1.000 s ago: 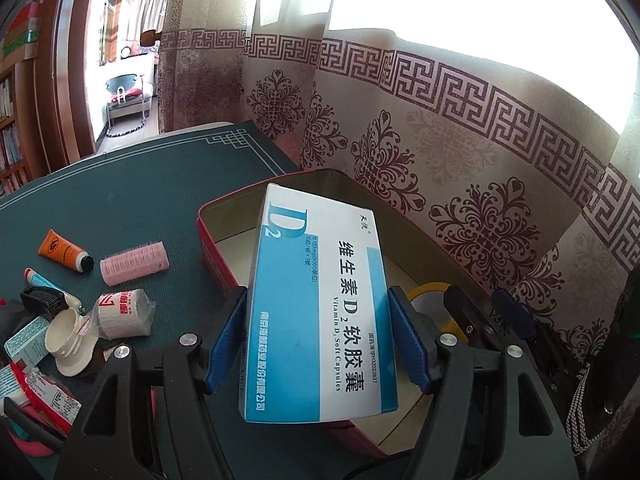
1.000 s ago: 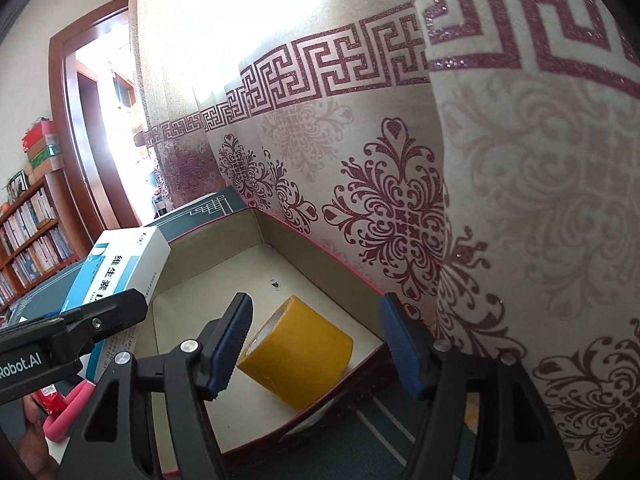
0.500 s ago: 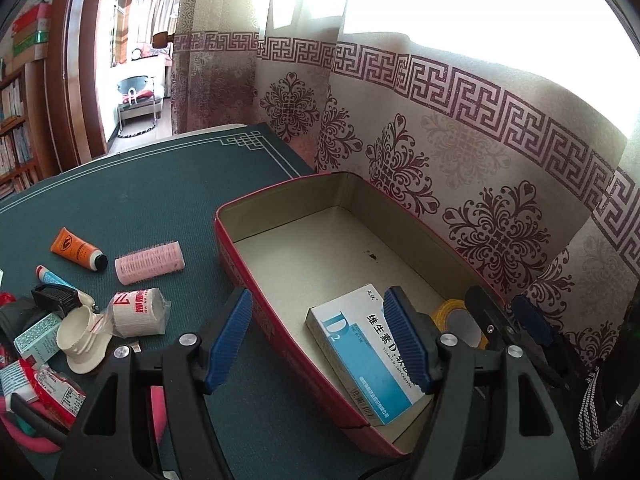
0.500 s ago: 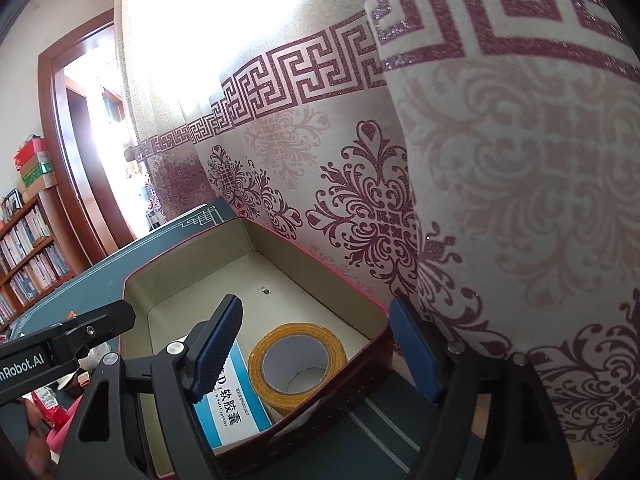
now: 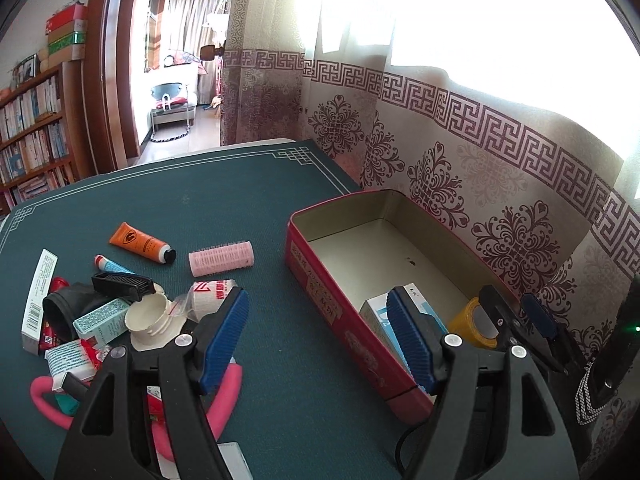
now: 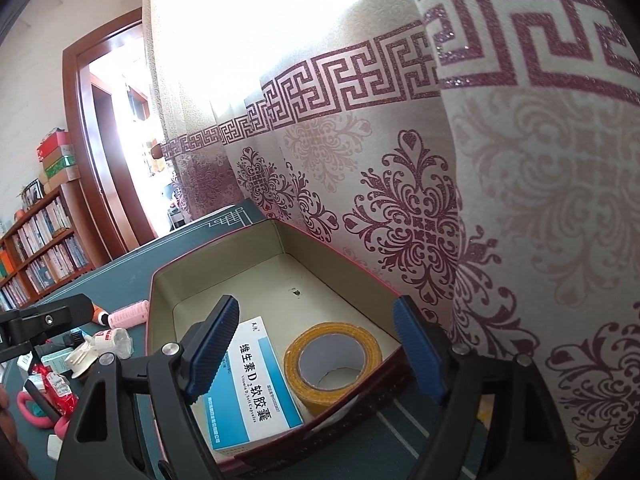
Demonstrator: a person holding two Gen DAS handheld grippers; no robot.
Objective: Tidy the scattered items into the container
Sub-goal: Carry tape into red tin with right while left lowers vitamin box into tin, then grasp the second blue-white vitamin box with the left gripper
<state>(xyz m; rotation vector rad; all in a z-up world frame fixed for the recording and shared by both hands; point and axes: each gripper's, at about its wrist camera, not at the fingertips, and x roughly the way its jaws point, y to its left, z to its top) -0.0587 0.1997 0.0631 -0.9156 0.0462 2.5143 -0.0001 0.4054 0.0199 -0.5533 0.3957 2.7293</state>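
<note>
The red tin stands by the curtain, seen from its near end in the right wrist view. Inside lie a blue-and-white vitamin D box and a yellow tape roll, flat. My left gripper hovers over the green mat just left of the tin, its jaws opening with nothing between them. My right gripper hangs open above the tin's near end, clear of the box and tape. Loose on the mat are an orange tube, a pink hair roller and a bandage roll.
Left of the tin lies a pile: a black comb, a white cap, small boxes and packets, and a pink looped handle under my left finger. A patterned curtain hangs right behind the tin. A bookshelf and doorway stand far left.
The left gripper let go of the vitamin D box, which now lies in the tin, and drew back leftward toward the pile. The tape roll tipped from tilted to flat. The right jaws widened.
</note>
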